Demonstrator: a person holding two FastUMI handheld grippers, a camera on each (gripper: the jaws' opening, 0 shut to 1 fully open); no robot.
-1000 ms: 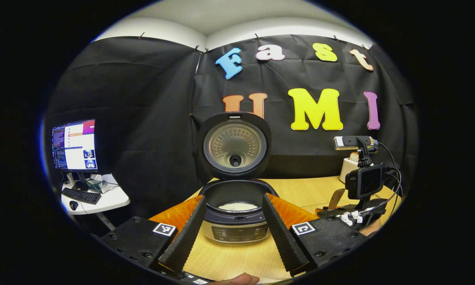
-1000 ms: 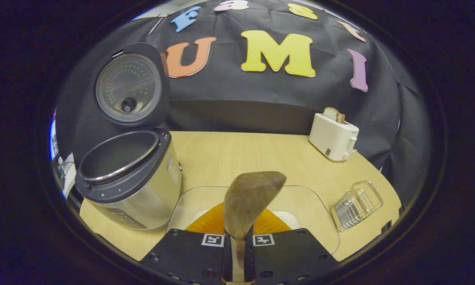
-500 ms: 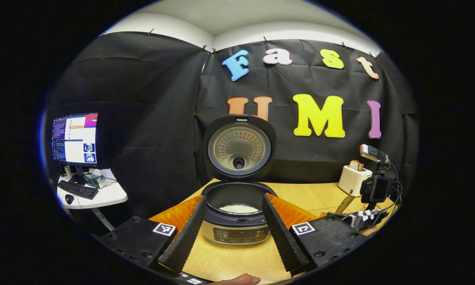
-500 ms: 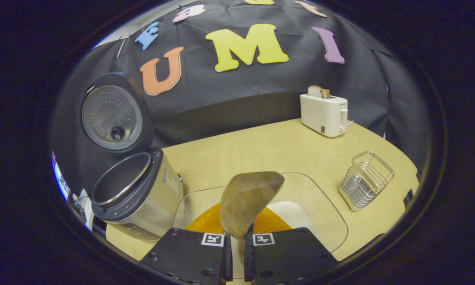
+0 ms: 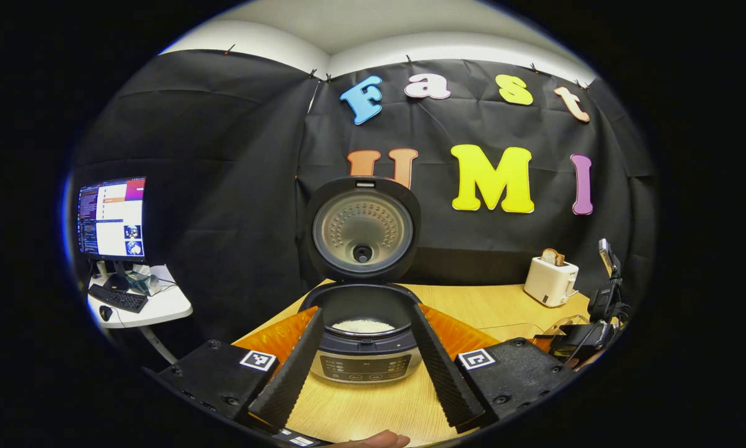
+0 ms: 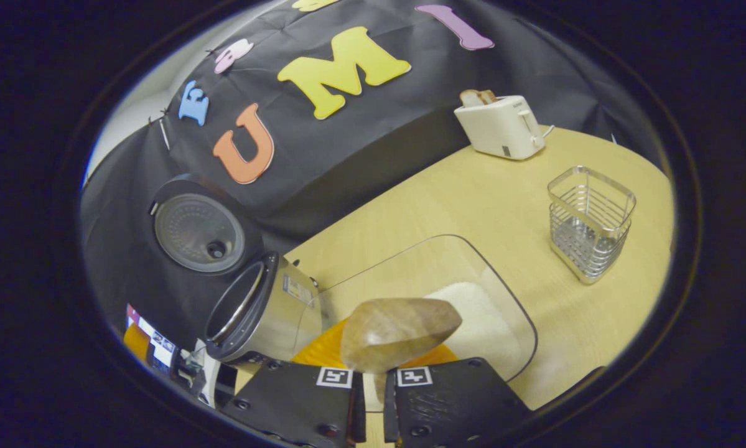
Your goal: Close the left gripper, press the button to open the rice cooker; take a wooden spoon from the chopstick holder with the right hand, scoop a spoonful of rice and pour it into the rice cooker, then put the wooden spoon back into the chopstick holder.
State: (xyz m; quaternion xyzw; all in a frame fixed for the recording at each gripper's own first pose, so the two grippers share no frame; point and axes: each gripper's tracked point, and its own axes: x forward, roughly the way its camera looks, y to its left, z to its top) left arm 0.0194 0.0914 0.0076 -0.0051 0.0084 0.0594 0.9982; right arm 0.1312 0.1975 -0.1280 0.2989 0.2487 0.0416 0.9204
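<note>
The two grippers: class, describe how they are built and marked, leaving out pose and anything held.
The left gripper has two long ribbed fingers on black bolted blocks, each bearing a square black-and-white marker, with orange panels behind. The right gripper has matching black blocks and markers; seen from the left, it carries a black camera and cables.

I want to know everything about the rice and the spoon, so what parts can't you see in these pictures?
- Wooden spoon, right gripper view: its handle is hidden between the right gripper fingers; the bowl's back faces the camera, so any rice in it is hidden.
- Rice cooker, right gripper view: tilted away, so its rim hides the inside.
- Rice cooker's buttons, left gripper view: too small to read.
- Chopstick holder: its wires blur the bottom.
</note>
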